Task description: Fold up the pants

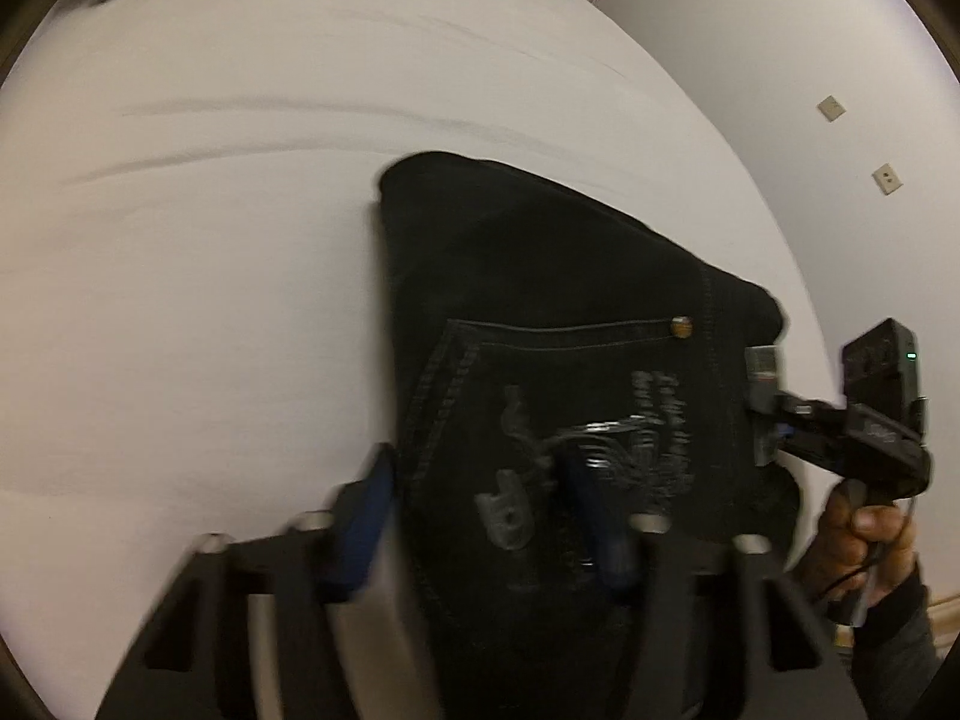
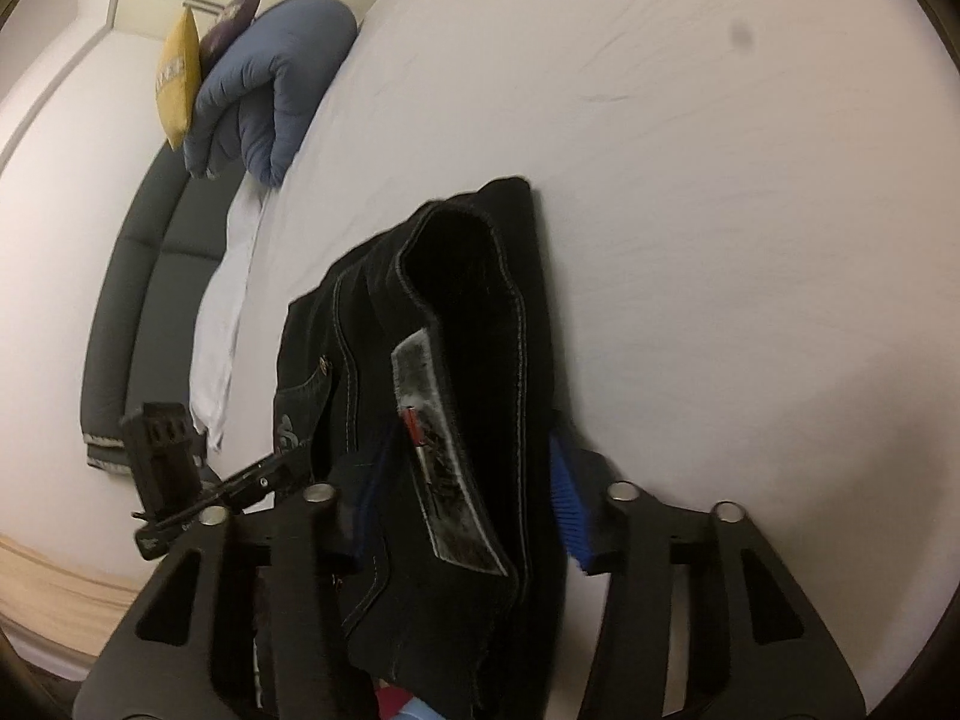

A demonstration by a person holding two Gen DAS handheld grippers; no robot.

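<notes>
Black pants (image 1: 540, 312), folded into a thick bundle, lie on the white bed sheet (image 1: 210, 300) directly ahead of both tools. Back pocket with pale embroidery and a brass rivet faces up; inside waistband label (image 2: 444, 462) is exposed in the right wrist view.

Beyond the bundle: a blue pillow (image 2: 270, 90), a yellow cushion (image 2: 177, 78), a dark padded headboard (image 2: 138, 300), and white walls.

Left gripper (image 1: 480, 516) points steeply down, jaws apart, straddling the pocket edge; blur hides any pad contact. Right gripper (image 2: 465, 498) brackets the waistband, blue pads clear of cloth. A hand (image 1: 870, 546) holds its handle.
</notes>
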